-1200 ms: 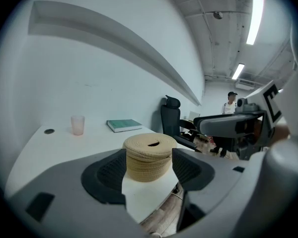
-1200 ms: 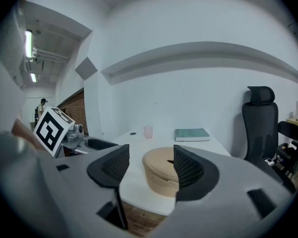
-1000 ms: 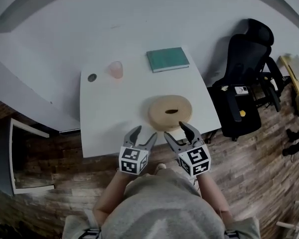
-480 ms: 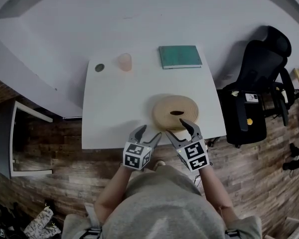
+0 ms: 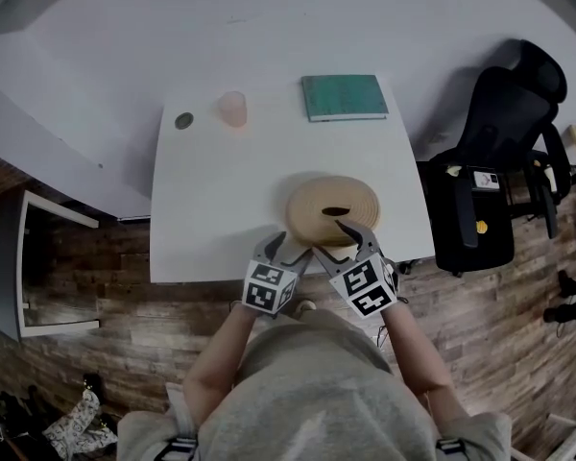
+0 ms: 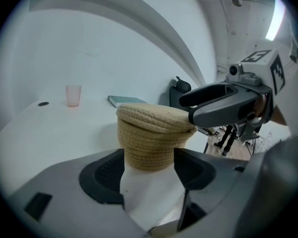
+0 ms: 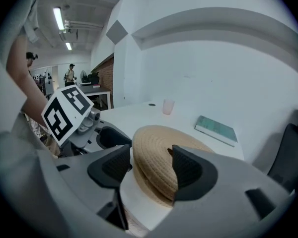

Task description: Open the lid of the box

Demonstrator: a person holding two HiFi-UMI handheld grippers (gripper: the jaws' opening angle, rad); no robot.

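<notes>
A round woven box (image 5: 332, 209) with a flat lid (image 6: 154, 118) stands near the white table's (image 5: 211, 190) front edge. My left gripper (image 5: 288, 250) is at the box's near left side, and its jaws are opening. In the left gripper view the box wall (image 6: 149, 148) stands just ahead of the gap between the pads, untouched. My right gripper (image 5: 334, 242) is open astride the lid's near rim. One finger (image 7: 188, 167) lies over the lid top (image 7: 154, 150) by its dark hole, the other (image 7: 111, 165) hangs off the edge.
At the table's far side lie a green book (image 5: 344, 96), a pink cup (image 5: 232, 108) and a small dark disc (image 5: 183, 121). A black office chair (image 5: 499, 152) stands right of the table. Wooden floor surrounds it. The table edge is right under both grippers.
Both grippers have moved forward from in front of the table edge up to the box. The right gripper's far finger now reaches over the lid.
</notes>
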